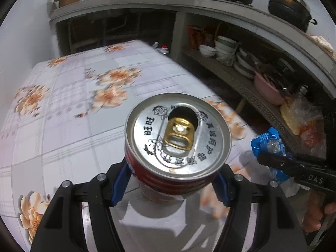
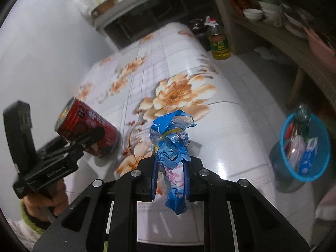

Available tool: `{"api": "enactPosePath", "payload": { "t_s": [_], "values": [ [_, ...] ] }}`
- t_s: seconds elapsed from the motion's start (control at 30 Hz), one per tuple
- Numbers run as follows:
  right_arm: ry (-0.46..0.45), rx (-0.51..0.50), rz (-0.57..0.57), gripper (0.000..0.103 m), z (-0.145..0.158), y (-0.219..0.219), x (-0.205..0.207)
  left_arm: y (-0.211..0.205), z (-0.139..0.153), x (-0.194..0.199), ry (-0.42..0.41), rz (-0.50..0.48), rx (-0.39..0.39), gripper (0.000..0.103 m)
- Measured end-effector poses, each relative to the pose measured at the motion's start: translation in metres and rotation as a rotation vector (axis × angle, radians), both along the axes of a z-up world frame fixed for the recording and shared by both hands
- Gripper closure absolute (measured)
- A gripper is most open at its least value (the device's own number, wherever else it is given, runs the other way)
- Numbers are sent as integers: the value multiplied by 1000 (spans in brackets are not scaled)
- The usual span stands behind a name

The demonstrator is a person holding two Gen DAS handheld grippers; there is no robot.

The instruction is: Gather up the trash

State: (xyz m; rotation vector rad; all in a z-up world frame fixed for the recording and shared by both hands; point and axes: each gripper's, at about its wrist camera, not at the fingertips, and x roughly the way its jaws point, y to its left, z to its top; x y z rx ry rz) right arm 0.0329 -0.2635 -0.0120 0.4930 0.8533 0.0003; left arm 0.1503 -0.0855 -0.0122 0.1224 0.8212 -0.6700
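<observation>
- Left wrist view: left gripper [image 1: 171, 183] clamped on the can [image 1: 178, 138], which sits upright between its pads.
- Right wrist view: right gripper [image 2: 169, 173] pinched on the wrapper [image 2: 172, 145], held clear of the table [image 2: 210, 147].
- Progress: both items picked up; bin [image 2: 304, 147] (right of the gripper, already part-filled) awaits them.

Red can [image 1: 178, 147] – opened, tilted, clamped above table; blue crumpled wrapper [image 2: 174, 147] – pinched, lifted.
</observation>
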Motion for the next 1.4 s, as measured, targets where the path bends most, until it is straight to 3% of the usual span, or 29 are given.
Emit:
{"api": "enactPosePath", "payload": {
  "t_s": [0.2, 0.37, 0.5, 0.7, 0.8, 0.9, 1.0, 1.27, 1.33, 1.4],
  "values": [
    [-69, 54, -175, 85, 15, -58, -46, -66, 33, -22, -35, -158, -38, 37],
    [-67, 75, -428, 85, 7, -132, -106, -156, 42, -39, 54, -355, -65, 37],
    [-6, 133, -609, 85, -22, -187, -144, -254, 16, -47, 208, -483, 2, 37],
    [84, 211, -775, 85, -72, -239, -175, -362, -31, -55, 301, -537, 116, 37],
    [117, 227, -809, 84, -90, -255, -183, -405, -63, -50, 321, -504, 178, 20],
    [140, 236, -813, 84, -103, -259, -178, -409, -80, -39, 347, -450, 181, 19],
    [165, 236, -801, 84, -115, -265, -172, -391, -80, -28, 420, -420, 127, 19],
    [215, 207, -782, 81, -141, -286, -136, -335, -29, -23, 379, -423, 56, 19],
    [236, 198, -791, 73, -152, -297, -122, -321, -16, -27, 355, -427, 49, 19],
    [247, 181, -796, 45, -159, -305, -113, -303, -3, -30, 322, -433, 34, 19]
  ]
}}
